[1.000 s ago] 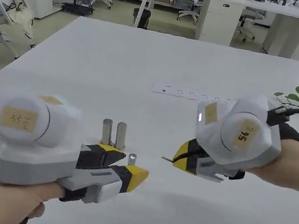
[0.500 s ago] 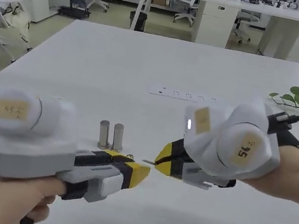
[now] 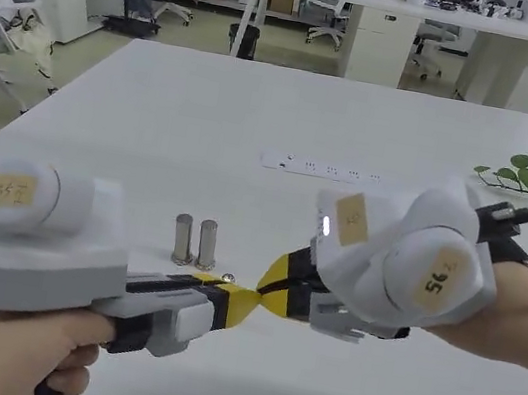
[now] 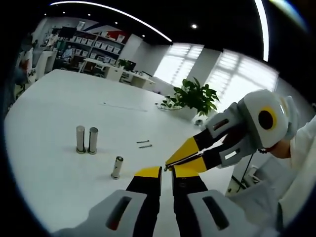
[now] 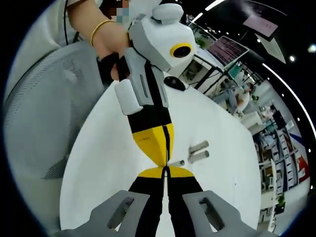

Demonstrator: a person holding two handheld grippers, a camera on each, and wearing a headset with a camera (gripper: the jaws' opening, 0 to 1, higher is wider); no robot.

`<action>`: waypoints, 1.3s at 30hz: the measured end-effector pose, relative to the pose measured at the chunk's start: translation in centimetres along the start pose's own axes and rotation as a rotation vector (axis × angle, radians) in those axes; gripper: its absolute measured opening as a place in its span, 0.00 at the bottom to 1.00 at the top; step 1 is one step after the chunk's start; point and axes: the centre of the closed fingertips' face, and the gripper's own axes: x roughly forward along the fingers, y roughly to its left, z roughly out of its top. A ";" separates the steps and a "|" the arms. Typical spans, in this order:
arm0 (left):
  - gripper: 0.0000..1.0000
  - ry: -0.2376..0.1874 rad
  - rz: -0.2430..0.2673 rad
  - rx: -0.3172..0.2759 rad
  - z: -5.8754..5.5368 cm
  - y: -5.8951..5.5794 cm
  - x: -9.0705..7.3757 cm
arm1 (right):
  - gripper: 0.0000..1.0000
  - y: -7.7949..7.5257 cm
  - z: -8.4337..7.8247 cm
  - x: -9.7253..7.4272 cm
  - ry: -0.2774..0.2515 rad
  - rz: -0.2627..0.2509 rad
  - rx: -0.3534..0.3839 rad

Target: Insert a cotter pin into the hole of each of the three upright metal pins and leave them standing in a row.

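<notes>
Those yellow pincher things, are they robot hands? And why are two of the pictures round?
They are hand tools, not robots. A person holds one in each hand: the left gripper and the right gripper. The rectangular picture comes from a camera on the person's head. Each round picture comes from a camera riding on one gripper, looking along its jaws. On the white table two metal pins stand side by side, and a third pin stands apart. Two thin cotter pins lie farther off. Both pairs of jaws are shut, tip to tip. Anything pinched there is too small to see.
</notes>
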 end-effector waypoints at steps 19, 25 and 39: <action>0.00 -0.011 -0.031 -0.100 -0.1 0.1 -0.3 | 0.03 0.3 0.5 0.2 -0.015 0.007 0.019; 0.00 -0.004 -0.018 -0.068 -0.3 0.3 -0.4 | 0.06 0.3 0.4 0.3 -0.034 0.002 0.058; 0.00 0.041 -0.036 0.174 -0.7 0.0 -0.8 | 0.11 0.8 -0.5 -1.0 -0.131 0.080 0.334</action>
